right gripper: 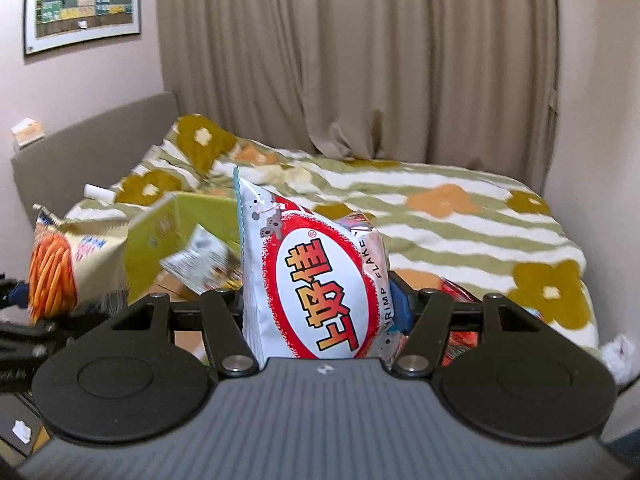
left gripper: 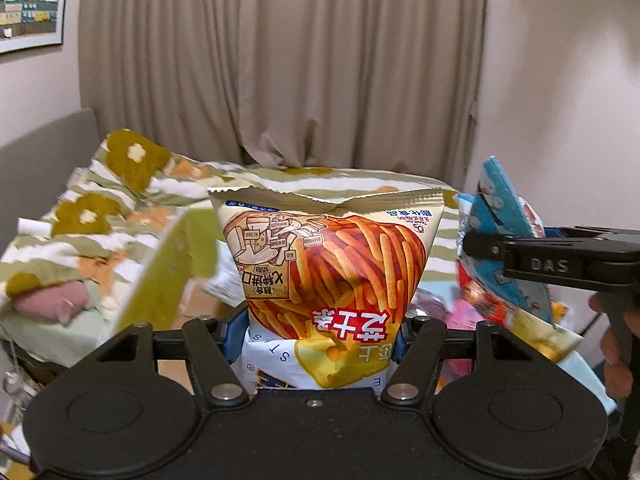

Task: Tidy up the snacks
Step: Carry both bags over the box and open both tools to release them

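We are holding two snack bags up in the air, one in each gripper. Our left gripper (left gripper: 318, 334) is clenching the cheese-stick bag (left gripper: 332, 256) by its lower end, so the bag is standing inverted with its crimped edge on top. Our right gripper (right gripper: 320, 304) is clamping the white shrimp flake bag (right gripper: 316, 284), with its red oval label facing the right wrist camera; a second packet seems to be pressed against its far side, though we cannot tell what it is.

Below and behind the bags we are looking at a green cardboard box (right gripper: 180, 236) with its flap raised, and one loose packet (right gripper: 200, 260) is lying blurred at its opening. At least one red packet (right gripper: 460, 320) is showing to the right of our right gripper.

Beyond that, one bed is filling the room's width, covered with a striped green-and-white quilt (right gripper: 440, 216) bearing mustard and orange flowers, and a grey headboard (right gripper: 100, 152) is standing at its left. Beige curtains (right gripper: 340, 60) are hanging across the back wall, and one framed picture (right gripper: 84, 0) is hanging on the pink wall to the left.
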The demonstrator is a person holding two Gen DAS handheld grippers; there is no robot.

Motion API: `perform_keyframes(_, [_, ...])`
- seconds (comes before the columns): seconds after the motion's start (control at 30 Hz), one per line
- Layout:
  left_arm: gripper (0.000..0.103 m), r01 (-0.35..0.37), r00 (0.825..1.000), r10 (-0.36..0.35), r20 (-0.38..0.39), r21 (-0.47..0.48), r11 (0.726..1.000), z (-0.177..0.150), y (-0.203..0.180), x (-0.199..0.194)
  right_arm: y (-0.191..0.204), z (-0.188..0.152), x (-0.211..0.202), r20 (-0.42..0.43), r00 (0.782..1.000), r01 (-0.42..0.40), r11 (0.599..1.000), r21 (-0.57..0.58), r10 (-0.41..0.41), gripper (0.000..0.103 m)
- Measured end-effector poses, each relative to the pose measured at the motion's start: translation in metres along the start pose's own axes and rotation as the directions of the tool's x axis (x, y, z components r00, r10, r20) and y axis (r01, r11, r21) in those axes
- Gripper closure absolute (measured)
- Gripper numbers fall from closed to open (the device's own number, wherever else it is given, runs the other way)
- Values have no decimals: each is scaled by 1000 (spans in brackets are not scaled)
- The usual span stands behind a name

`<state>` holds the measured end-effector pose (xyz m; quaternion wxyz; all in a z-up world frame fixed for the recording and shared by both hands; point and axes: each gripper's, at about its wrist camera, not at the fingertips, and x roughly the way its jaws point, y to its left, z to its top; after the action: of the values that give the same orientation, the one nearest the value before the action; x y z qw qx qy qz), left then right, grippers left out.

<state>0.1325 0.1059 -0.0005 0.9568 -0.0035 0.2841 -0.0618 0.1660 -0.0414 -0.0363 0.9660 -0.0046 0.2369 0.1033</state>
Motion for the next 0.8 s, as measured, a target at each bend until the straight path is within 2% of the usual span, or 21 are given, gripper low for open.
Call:
perform_keyframes(0.13, [34, -20, 1000, 20, -23, -18, 1000, 16, 31, 11, 28, 19, 16, 4, 999, -40, 999, 23, 40, 27])
perform_keyframes(0.33, [34, -15, 995, 12, -99, -30, 999, 26, 77, 42, 71, 38, 52, -18, 998, -64, 996, 55, 65, 27])
perform_keyframes(0.57, [34, 42, 981, -45, -189, -20, 999, 34, 114, 86, 104, 40, 94, -83, 996, -31, 992, 123, 41, 27])
perform_keyframes(0.8, [35, 94, 959, -89, -267, 3, 996, 33, 121, 125, 117, 33, 124, -154, 988, 30, 984, 173, -3, 27])
